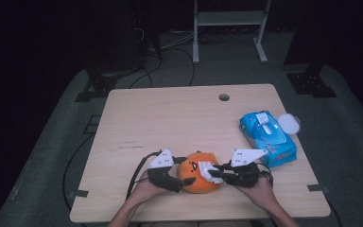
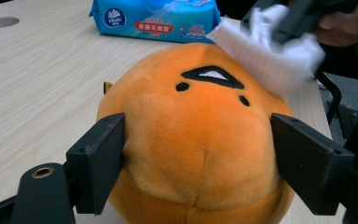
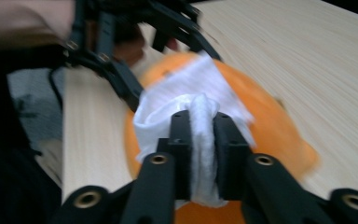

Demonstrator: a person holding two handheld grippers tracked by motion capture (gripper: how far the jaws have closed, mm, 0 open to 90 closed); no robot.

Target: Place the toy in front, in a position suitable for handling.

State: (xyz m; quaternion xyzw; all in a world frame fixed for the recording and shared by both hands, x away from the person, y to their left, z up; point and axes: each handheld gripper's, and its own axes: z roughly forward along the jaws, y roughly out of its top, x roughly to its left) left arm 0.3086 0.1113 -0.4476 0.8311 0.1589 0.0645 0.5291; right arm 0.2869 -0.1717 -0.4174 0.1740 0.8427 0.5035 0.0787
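While the toy is held, the wiping goes on:

Toy: an orange plush ball [image 2: 200, 140] with a small stitched face. It sits on the tabletop [image 1: 170, 118], near the front edge, between the two hands.

Left gripper: the left gripper [image 2: 196, 154] has one black jaw on each side of the toy. Both jaws press into the soft sides, so it pinches the toy and keeps it from rolling.

Wipe: a white wet wipe [image 3: 191, 102] lies folded over the top of the toy, by the face.

Right gripper: the right gripper [image 3: 200, 140] has its jaws pressed close together, with the wipe squeezed tight between them.

Step now: I think this is the rubbing step. One hand holds the toy, and the other hand cleans its top with the wipe.

Next move: the wipe should slide over more of the orange fur, softly, while the left gripper keeps its hold. Push too hard and the toy could squash or slip out.

Pack: a blue pack [image 1: 268, 138] of wipes lies well apart to the right, with a white lid [image 1: 289, 123] just beside it.
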